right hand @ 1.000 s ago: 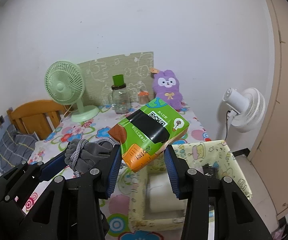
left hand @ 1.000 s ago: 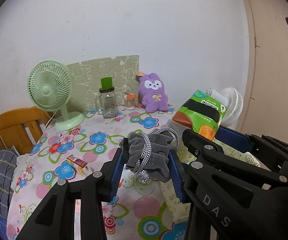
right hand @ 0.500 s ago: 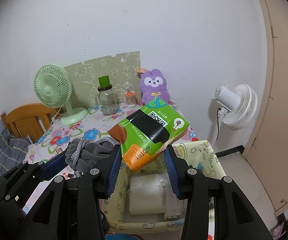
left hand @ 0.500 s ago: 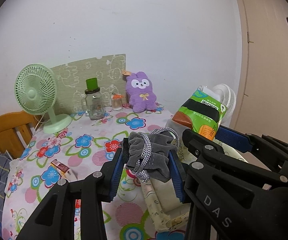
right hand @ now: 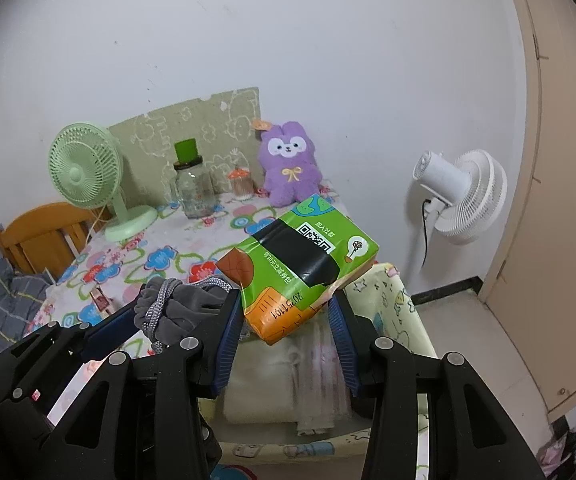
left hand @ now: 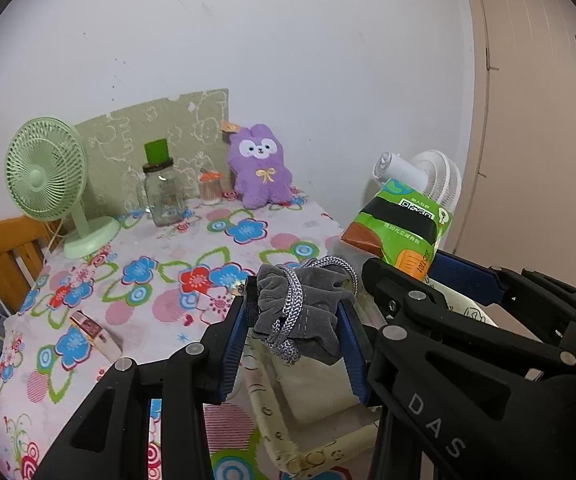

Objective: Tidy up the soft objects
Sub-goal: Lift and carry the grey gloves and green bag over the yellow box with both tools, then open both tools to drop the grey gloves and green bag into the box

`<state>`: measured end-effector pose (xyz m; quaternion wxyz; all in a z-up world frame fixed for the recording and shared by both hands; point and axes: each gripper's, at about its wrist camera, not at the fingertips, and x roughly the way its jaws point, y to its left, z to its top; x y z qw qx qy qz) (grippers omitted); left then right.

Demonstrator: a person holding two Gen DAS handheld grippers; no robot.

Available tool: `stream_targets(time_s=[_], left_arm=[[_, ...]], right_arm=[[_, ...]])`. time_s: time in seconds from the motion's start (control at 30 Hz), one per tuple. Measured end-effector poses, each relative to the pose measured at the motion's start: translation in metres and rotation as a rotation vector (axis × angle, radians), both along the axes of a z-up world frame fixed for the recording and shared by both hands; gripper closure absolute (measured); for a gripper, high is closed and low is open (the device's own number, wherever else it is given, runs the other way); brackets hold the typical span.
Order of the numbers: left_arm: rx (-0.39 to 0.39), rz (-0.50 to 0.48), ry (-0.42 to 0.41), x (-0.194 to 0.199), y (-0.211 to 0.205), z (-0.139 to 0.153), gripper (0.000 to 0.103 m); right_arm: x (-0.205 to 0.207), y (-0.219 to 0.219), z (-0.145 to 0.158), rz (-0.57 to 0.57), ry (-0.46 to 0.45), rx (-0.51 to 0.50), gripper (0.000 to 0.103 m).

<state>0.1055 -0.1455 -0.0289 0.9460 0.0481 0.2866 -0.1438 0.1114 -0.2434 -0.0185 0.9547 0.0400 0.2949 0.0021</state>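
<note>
Left gripper (left hand: pixel 294 334) is clamped on a grey velvet drawstring pouch (left hand: pixel 304 306), and the right gripper (right hand: pixel 286 330) is clenched on a green tissue pack (right hand: pixel 300 268); both loads hang side by side in the air over the yellow patterned fabric bin (right hand: pixel 392 300) at the near corner of the worktop (left hand: pixel 160 280).

Judging from how things lie, the sorting looks partly done. A folded cream cloth (right hand: pixel 264 392) already lies in the bin, and the two held items seem about to join it, though neither has been let go. The purple plush rabbit (left hand: pixel 260 166) sits at the back of the worktop against the wall, well apart from the bin, so it is probably left to collect. The green desk fan (left hand: pixel 48 176), the glass jar (left hand: pixel 162 190) and the little orange-capped bottle (left hand: pixel 211 188) are hard goods and likely stay put. A small red and white packet (left hand: pixel 96 332) lies on the flowered cloth; whether it counts as soft I cannot tell.

Only the right wrist view shows the whole bin mouth, what is folded inside it, the white standing fan (right hand: pixel 460 196) in full and the floor by the door. Only the left wrist view shows the pouch's braided cord (left hand: pixel 288 320) dangling below the pads, and the worktop's near stretch with the packet seen clearly.
</note>
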Motion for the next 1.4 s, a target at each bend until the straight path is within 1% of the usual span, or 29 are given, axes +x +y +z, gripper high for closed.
stream_targets(time_s=[0.3,0.43,0.57,0.77,0.97,1.03,1.07,1.1,1.2,1.3,1.4], left_arm=[[0.022,-0.045,0.063,0.008,-0.017,-0.017,0.054],[0.03,-0.065,0.074,0.007,-0.022,-0.021,0.042],[0.039,-0.071,0.078,0.006,-0.026,-0.024,0.033],[0.043,-0.066,0.089,0.008,-0.025,-0.026,0.029],[0.05,-0.068,0.09,0.007,-0.023,-0.028,0.026],[0.051,-0.071,0.092,0.007,-0.023,-0.028,0.023],[0.049,-0.074,0.092,0.006,-0.022,-0.027,0.021],[0.047,-0.077,0.089,0.005,-0.022,-0.027,0.021],[0.045,-0.078,0.08,0.003,-0.021,-0.025,0.017],[0.045,-0.067,0.073,0.0,-0.019,-0.022,0.011],[0.042,-0.047,0.063,-0.003,-0.016,-0.02,0.008]], right_arm=[[0.005,-0.015,-0.018,-0.025,0.051,0.018,0.056],[0.005,-0.021,-0.024,-0.032,0.065,0.02,0.056],[0.005,-0.024,-0.028,-0.034,0.074,0.018,0.056],[0.006,-0.027,-0.032,-0.034,0.087,0.021,0.056],[0.005,-0.026,-0.032,-0.041,0.094,0.008,0.053],[0.005,-0.025,-0.032,-0.046,0.096,0.001,0.048],[0.004,-0.026,-0.032,-0.045,0.094,0.004,0.039],[0.003,-0.026,-0.032,-0.043,0.092,0.008,0.032],[0.0,-0.026,-0.031,-0.044,0.089,0.024,0.028],[-0.003,-0.025,-0.028,-0.047,0.083,0.019,0.023],[-0.004,-0.023,-0.026,-0.049,0.087,0.022,0.022]])
